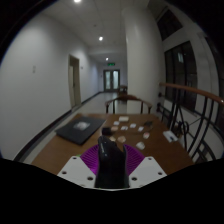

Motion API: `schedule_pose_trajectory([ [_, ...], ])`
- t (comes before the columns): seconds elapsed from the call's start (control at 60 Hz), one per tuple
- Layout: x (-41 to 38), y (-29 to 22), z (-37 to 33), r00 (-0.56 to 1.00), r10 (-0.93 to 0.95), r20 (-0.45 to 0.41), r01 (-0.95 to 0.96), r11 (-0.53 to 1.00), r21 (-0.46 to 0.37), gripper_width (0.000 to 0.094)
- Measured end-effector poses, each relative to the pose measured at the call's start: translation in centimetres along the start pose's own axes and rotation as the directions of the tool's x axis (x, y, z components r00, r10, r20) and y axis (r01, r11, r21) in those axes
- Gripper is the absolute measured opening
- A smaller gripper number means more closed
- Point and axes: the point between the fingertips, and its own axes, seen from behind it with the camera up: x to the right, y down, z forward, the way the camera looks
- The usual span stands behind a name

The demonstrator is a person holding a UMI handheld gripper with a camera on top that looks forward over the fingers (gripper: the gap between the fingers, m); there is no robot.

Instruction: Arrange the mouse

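A black mouse (110, 162) stands on end between my two fingers, with the purple pads (93, 160) pressed against its sides. My gripper (111, 170) is shut on it and holds it above the near end of a brown wooden table (60, 148). The lower part of the mouse is hidden by the gripper body.
On the table lie a dark laptop or pad (79, 128) at the left, several small white cards (124, 124) in the middle and a cable (168, 132) at the right. A wooden railing (190, 95) runs along the right. A corridor extends beyond.
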Motion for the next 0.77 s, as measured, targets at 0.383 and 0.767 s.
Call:
schedule_pose_trajectory([
  [0.383,-1.2,11.5,3.7,0.999,-0.005,-0.035,-0.003,0.976,-0.218,0.0475],
  [0.767,2.6,8.8,-7.6,0.989,-0.023,0.146,0.055,0.974,-0.221,0.0854],
])
